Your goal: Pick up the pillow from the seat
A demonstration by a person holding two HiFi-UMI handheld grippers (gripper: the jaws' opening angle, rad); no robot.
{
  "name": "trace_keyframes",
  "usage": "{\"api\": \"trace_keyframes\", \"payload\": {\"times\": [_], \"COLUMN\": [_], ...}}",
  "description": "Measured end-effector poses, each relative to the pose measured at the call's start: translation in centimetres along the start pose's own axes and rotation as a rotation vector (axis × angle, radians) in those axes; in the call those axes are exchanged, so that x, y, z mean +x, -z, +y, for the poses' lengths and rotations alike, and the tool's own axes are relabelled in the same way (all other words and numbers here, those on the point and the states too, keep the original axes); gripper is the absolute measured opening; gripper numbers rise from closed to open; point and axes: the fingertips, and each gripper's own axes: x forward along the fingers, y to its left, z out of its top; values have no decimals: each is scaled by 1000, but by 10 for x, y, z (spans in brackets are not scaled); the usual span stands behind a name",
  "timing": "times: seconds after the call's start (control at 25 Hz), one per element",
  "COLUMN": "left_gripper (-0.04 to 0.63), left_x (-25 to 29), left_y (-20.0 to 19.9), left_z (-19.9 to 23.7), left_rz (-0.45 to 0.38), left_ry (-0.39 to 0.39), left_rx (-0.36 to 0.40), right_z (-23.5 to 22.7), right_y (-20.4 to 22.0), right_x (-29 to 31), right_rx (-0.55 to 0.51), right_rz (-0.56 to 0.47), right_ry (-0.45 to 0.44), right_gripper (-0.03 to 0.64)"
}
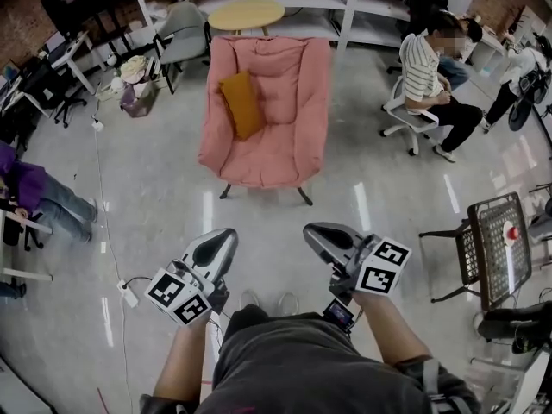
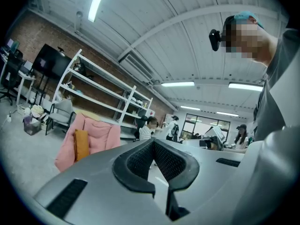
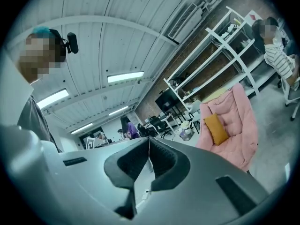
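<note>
**Two closed grippers pointing at a pink chair with an orange pillow in it**

In the head view, a person is standing on a glossy grey floor (image 1: 155,205) and holding a gripper in each hand. The left gripper (image 1: 226,235) and the right gripper (image 1: 312,229) are side by side but apart, both pointing forward at a pink padded chair (image 1: 289,145). The chair is standing well ahead of them on thin dark legs.

The pillow (image 1: 241,103) is mustard orange and oblong. It is lying in the chair on the left side as the head view shows it, leaning against the backrest with its lower end reaching down toward the seat. Neither gripper is touching the pillow or the chair.

In each gripper's own view, the dark ribbed fingers are pressing together tip to tip with nothing between them. The pink chair and orange pillow are showing small in the distance beyond the fingers.

Behind the chair, a round wooden tabletop (image 1: 247,13) is standing in front of white shelving (image 1: 345,7). To the right, a person in a striped shirt (image 1: 423,69) is sitting on a white office chair (image 1: 404,117). At the left edge, a person in purple (image 1: 26,184) is sitting. Near the right edge, a black wire-mesh stand (image 1: 487,261) is carrying a small red thing (image 1: 513,231). The toes of the person's shoes (image 1: 267,300) are showing between the two grippers.
</note>
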Motion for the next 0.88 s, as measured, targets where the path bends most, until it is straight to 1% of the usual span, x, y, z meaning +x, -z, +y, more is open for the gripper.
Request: {"api": "trace_keyframes", "payload": {"times": [0.24, 0.52, 0.68, 0.88], "left_gripper": [12, 12, 12, 12], "left_x": [11, 19, 25, 38], "left_y": [-8, -12, -11, -10], "left_z": [4, 28, 55, 105], "left_rz": [-1, -11, -8, 1], "left_ry": [-12, -29, -36, -35], "left_rx": [16, 6, -11, -37], "right_z": [-11, -25, -38, -65], "right_y": [-12, -15, -17, -23], "right_x": [0, 14, 32, 65], "right_rx": [-2, 3, 5, 13], "right_rz": [-6, 15, 26, 35], "right_ry": [-10, -10, -2, 25], "right_gripper": [15, 15, 15, 15]}}
